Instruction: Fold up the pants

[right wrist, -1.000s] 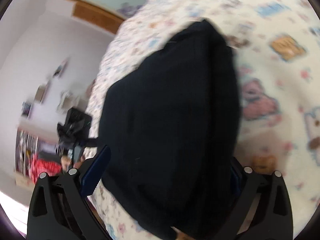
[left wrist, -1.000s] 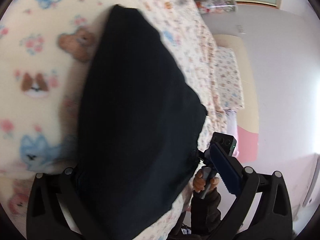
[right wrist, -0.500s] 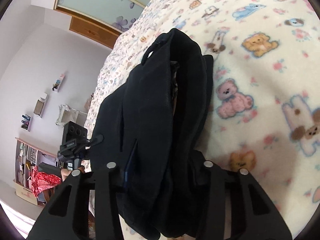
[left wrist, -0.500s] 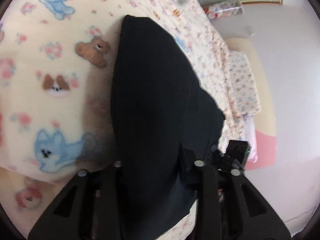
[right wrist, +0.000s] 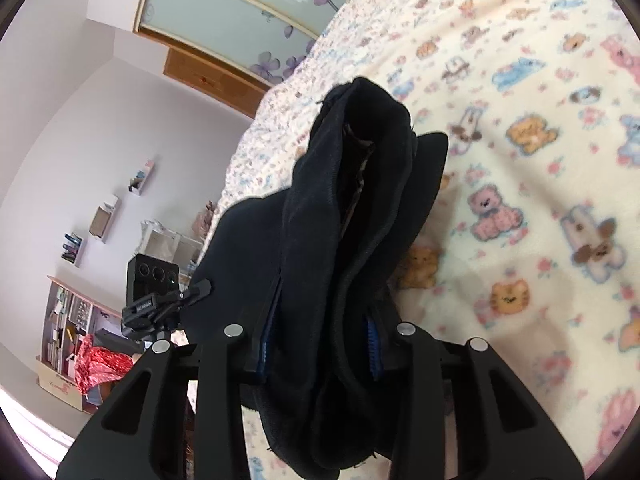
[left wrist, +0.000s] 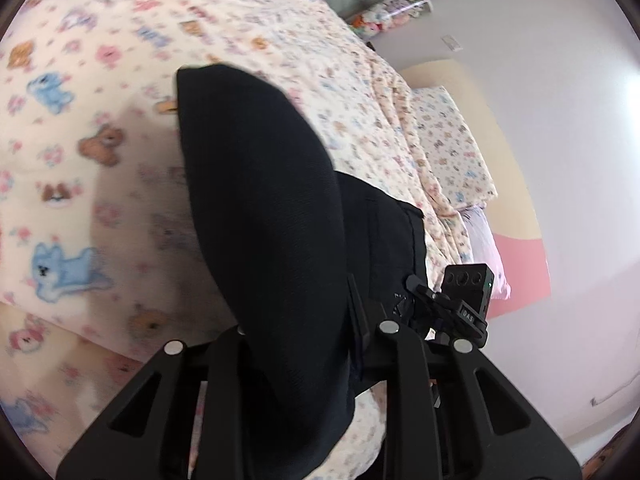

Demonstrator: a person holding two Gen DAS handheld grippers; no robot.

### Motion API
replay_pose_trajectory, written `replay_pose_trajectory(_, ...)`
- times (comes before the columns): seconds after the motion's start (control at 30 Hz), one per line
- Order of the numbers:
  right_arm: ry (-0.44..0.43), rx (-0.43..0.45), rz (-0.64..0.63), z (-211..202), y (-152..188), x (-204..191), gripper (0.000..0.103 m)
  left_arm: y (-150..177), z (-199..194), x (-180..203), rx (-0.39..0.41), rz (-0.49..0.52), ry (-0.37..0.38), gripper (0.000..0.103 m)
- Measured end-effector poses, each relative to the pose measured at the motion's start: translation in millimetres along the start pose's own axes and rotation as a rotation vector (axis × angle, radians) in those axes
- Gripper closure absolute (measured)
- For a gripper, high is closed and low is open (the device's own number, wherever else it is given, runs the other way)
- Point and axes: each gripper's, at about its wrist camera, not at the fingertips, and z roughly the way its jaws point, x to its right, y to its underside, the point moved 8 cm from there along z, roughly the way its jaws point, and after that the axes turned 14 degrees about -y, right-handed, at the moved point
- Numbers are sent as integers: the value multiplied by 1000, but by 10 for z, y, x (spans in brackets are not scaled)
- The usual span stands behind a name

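The black pants [left wrist: 264,216] are bunched into a thick folded bundle and held up above the bed. My left gripper [left wrist: 304,340] is shut on one end of the bundle, and the cloth hides its fingertips. My right gripper [right wrist: 320,344] is shut on the other end of the pants [right wrist: 352,200], with several layers squeezed between its blue pads [right wrist: 374,344]. Each gripper's camera mount shows in the other view, at the right in the left wrist view [left wrist: 468,292] and at the left in the right wrist view [right wrist: 154,284].
Below lies a bed with a cream blanket [left wrist: 80,152] printed with bears and dogs, seen also in the right wrist view [right wrist: 540,180]. A pillow [left wrist: 452,140] lies by the headboard. A glass-door wardrobe [right wrist: 240,24] and shelves [right wrist: 68,312] stand beyond the bed.
Both grippers closed from open onto the black pants a second ago. Since then they have lifted the bundle, which now hangs narrower and further from the blanket.
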Motion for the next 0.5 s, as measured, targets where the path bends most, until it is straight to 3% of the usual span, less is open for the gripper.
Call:
replay_pose_trajectory(0.3, -21, 124, -33, -230, -604, -161, 66, -405, -36, 456, 130, 41, 49, 80)
replay_pose_trajectory(0.4, -13, 150, -47, -205, -781, -98, 66, -590, 69, 427, 184, -3, 60, 80)
replay_pose_trajectory(0.5, 16, 179, -20, -138, -915, 154, 67, -704, 229, 237, 222, -47, 24, 80)
